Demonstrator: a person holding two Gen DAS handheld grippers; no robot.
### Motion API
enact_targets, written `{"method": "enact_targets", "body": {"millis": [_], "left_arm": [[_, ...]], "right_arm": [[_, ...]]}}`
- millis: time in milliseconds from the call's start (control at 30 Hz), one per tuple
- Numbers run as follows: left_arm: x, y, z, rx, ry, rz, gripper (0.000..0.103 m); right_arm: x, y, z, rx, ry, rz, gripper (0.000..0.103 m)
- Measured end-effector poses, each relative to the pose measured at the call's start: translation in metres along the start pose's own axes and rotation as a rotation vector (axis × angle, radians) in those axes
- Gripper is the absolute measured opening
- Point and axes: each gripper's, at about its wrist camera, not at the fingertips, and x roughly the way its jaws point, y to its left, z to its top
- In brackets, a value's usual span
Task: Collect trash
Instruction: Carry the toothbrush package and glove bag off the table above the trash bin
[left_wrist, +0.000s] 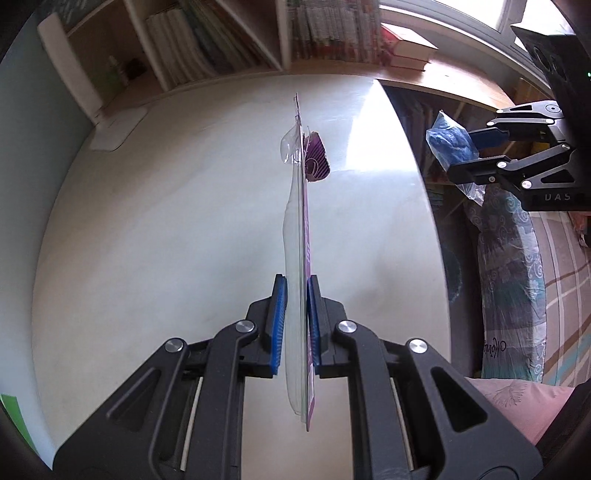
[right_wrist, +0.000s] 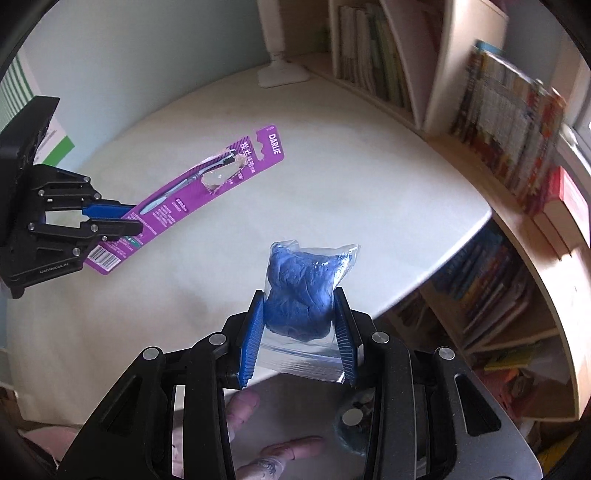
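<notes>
- Left gripper (left_wrist: 296, 314): pads clamped on the lower end of an empty toothbrush package (left_wrist: 302, 236), purple card with a clear blister. The card runs straight out ahead of the fingers, edge-on, above the white table (left_wrist: 166, 221).
- Right gripper (right_wrist: 300, 328): jaws pressed against both sides of a clear zip bag (right_wrist: 306, 295) stuffed with something crumpled and blue. The bag stands up between the pads, over the table's near edge.
- Step in hand, as I judge it: both pieces of trash are picked up and held clear of the table; this is the carry stage.
- Next move calls for a bin or bag to drop them into. None shows in either view, so both hands would need to travel and then release.
- Left wrist view only: the package's thin edge, with the right gripper and its bag off to the right.
- Right wrist view only: the card's printed purple face and barcode, plus the person's fingers (right_wrist: 284, 448) below the gripper.
</notes>
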Motion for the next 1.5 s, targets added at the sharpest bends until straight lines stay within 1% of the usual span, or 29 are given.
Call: {"method": "enact_targets", "body": {"millis": [100, 233, 333, 467, 600, 767, 967, 1067, 1233, 1500], "left_arm": [[0.012, -0.045, 0.026, 0.064, -0.005, -0.036, 0.010], [0.024, -0.106, 0.047, 0.150, 0.000, -0.090, 0.010], [0.035, -0.147, 0.059, 0.204, 0.012, -0.127, 0.010], [0.055, -0.207, 0.066, 0.290, 0.047, -0.181, 0.010], [0.076, -0.251, 0.073, 0.352, 0.081, -0.221, 0.010], [0.102, -0.300, 0.075, 0.417, 0.128, -0.256, 0.010], [0.124, -0.343, 0.075, 0.458, 0.165, -0.287, 0.010], [0.135, -0.357, 0.073, 0.471, 0.184, -0.297, 0.010], [0.151, -0.371, 0.069, 0.478, 0.223, -0.312, 0.010], [0.181, -0.379, 0.056, 0.498, 0.301, -0.304, 0.010]], "right_arm": [[-0.018, -0.035, -0.032, 0.064, -0.001, -0.032, 0.037], [-0.040, -0.081, -0.078, 0.151, 0.002, -0.072, 0.037], [-0.052, -0.108, -0.110, 0.213, 0.005, -0.099, 0.037], [-0.066, -0.141, -0.154, 0.300, 0.007, -0.129, 0.037], [-0.077, -0.164, -0.195, 0.379, 0.017, -0.146, 0.037], [-0.080, -0.185, -0.234, 0.441, 0.040, -0.156, 0.037], [-0.081, -0.204, -0.271, 0.480, 0.062, -0.151, 0.037], [-0.078, -0.213, -0.285, 0.494, 0.073, -0.145, 0.037], [-0.068, -0.226, -0.299, 0.510, 0.092, -0.134, 0.037], [-0.042, -0.236, -0.313, 0.554, 0.121, -0.101, 0.037]]}}
